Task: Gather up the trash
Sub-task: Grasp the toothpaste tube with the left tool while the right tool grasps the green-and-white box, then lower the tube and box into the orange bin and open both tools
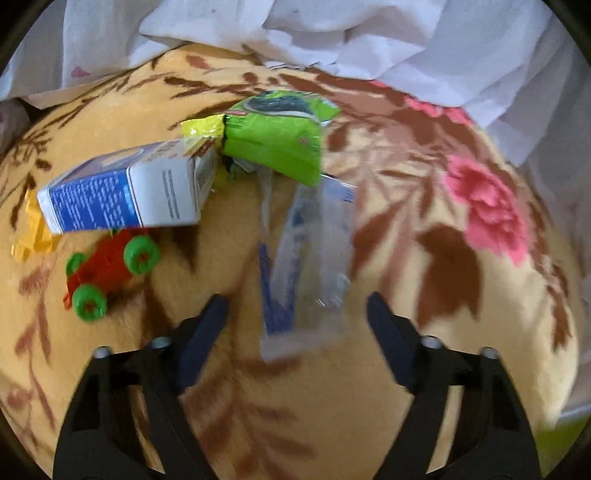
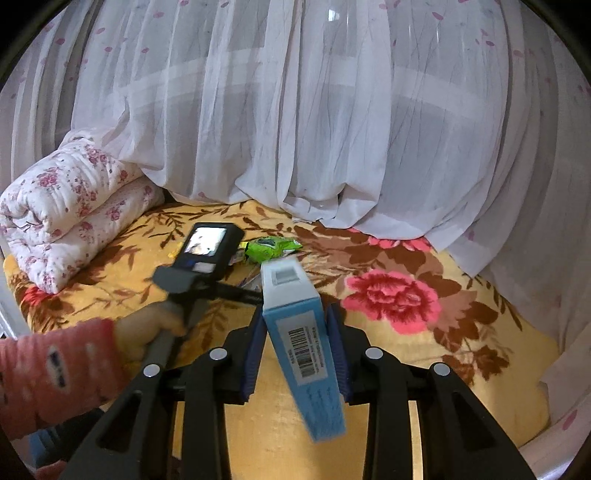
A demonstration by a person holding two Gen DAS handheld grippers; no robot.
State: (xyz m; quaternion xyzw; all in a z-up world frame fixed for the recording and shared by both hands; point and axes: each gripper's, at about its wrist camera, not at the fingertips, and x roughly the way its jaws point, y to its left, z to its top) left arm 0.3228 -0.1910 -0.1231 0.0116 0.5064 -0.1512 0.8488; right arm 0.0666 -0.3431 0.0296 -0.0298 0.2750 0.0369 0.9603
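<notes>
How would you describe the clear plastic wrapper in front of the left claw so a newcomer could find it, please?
On the yellow floral blanket, look just ahead of the open left claw. The clear plastic wrapper lies flat there, below the green packet and right of the toy car; it alone is see-through, with blue print.

the left wrist view is taken from close above the bed [image 1: 369, 406], tilted steeply downward, with curtain [image 1: 332, 33] seen only along the top edge. the litter is seen near: a green wrapper [image 1: 277, 144], a carton [image 1: 125, 192], a clear wrapper [image 1: 310, 258]. the right wrist view is set farther back and more level, facing across the bed [image 2: 480, 369] toward the curtain [image 2: 295, 110], which fills its upper half. the left gripper's camera unit [image 2: 207, 251] is seen from behind at the middle left of this view. the bed's floral cover, the curtain hem and the green wrapper [image 2: 271, 248] are shared by both views.
</notes>
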